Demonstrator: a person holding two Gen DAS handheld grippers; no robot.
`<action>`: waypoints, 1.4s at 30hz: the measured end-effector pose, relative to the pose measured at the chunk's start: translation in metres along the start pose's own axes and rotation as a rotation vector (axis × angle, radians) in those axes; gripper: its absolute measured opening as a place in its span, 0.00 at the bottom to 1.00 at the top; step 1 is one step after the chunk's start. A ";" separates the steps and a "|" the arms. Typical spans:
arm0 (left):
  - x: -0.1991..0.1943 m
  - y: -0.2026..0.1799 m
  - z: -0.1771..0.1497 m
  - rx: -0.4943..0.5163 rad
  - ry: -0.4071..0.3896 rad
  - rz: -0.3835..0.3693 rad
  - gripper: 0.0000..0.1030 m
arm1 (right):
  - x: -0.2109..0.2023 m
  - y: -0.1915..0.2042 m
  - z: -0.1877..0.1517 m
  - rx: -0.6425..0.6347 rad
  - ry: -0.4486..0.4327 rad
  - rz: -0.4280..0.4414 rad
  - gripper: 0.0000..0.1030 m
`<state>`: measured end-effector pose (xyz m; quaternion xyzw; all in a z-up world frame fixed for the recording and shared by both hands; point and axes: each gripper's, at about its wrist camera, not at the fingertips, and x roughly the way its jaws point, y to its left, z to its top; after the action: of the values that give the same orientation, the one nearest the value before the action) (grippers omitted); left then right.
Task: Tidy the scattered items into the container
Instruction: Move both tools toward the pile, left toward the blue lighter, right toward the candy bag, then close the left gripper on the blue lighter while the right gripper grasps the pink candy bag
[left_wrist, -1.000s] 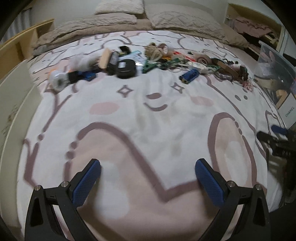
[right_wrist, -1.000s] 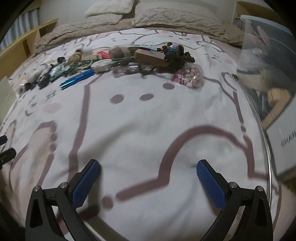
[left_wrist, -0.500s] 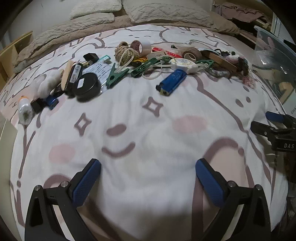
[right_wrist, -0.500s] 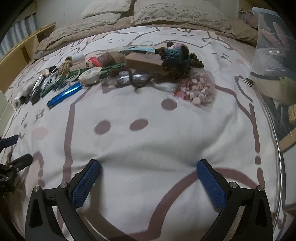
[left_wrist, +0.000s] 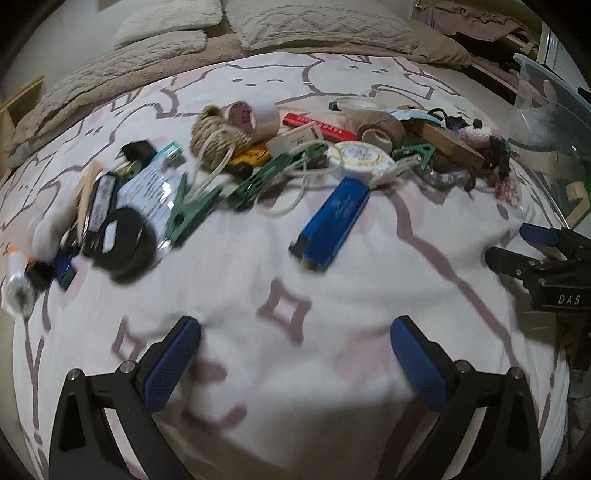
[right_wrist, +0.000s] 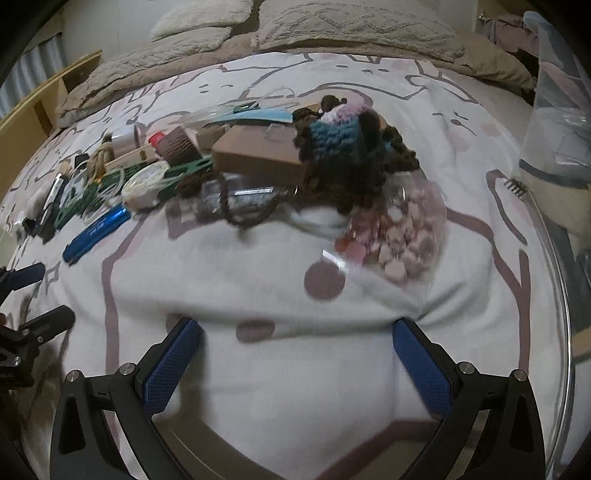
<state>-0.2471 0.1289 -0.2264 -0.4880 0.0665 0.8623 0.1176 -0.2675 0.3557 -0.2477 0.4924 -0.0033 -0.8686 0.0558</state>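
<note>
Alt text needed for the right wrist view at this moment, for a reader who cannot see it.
The open right gripper hovers over a white patterned bedspread, empty, facing a row of clutter. Nearest are a clear bag of pink beads and a multicoloured crocheted toy; a clear plastic container stands at right.

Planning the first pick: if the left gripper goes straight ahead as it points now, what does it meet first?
Probably the blue lighter, lying ahead of the open left gripper; only bedspread lies between.
</note>
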 end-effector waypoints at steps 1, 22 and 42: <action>0.002 -0.002 0.004 0.001 0.000 0.003 1.00 | 0.001 0.000 0.001 0.002 -0.003 -0.001 1.00; 0.032 -0.015 0.048 0.047 -0.101 0.000 0.99 | 0.008 -0.005 0.003 0.027 -0.058 0.001 1.00; 0.001 -0.022 0.012 0.030 -0.148 -0.142 0.22 | -0.006 -0.042 0.001 0.246 -0.191 0.078 0.60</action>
<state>-0.2518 0.1532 -0.2206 -0.4246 0.0356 0.8844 0.1903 -0.2689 0.3983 -0.2446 0.4104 -0.1339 -0.9016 0.0280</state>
